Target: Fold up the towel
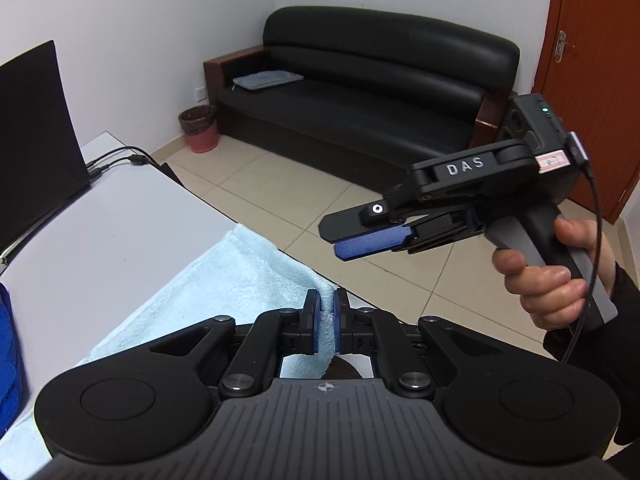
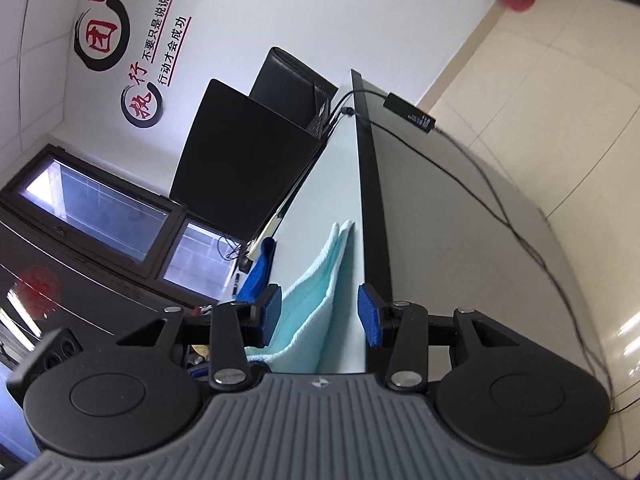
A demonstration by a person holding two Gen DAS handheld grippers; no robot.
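A light blue towel lies on the white table, reaching its right edge. My left gripper is shut on the towel's near edge at the table's side. My right gripper is off the table, over the floor to the right of the towel, held by a hand. In the right wrist view the right gripper is open and tilted, with the towel lifted in two layers between its blue pads without touching them.
A black laptop with cables stands at the table's far left. A blue cloth lies at the left edge. A black sofa, a red bin and tiled floor lie beyond the table.
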